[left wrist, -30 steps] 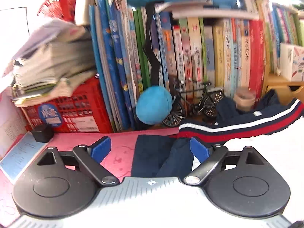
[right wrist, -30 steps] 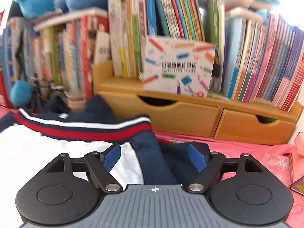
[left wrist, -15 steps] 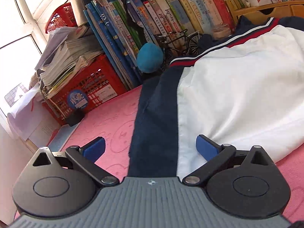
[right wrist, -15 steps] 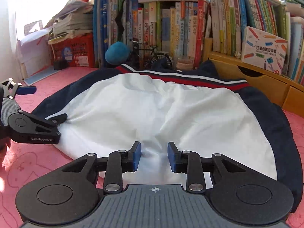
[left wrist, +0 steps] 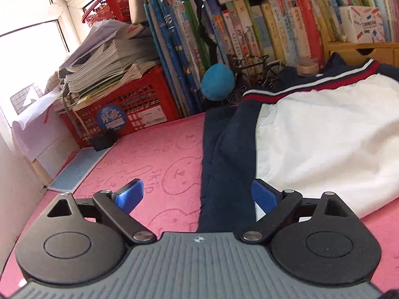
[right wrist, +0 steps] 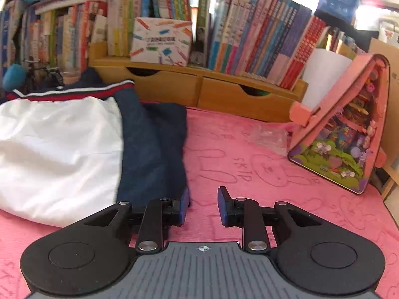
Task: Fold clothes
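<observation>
Here my left gripper (left wrist: 197,195) is spread wide over the navy sleeve (left wrist: 227,162) of the jacket (left wrist: 324,144) lying on the pink mat (left wrist: 154,154). My right gripper (right wrist: 202,205) is part open and empty beside the other sleeve (right wrist: 154,149).

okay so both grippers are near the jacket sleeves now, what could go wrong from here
The left gripper is wide open over the left sleeve, which lies doubled; it may pinch only one layer. The right gripper is over bare pink cover beside the right sleeve, so closing now could miss the cloth.
</observation>
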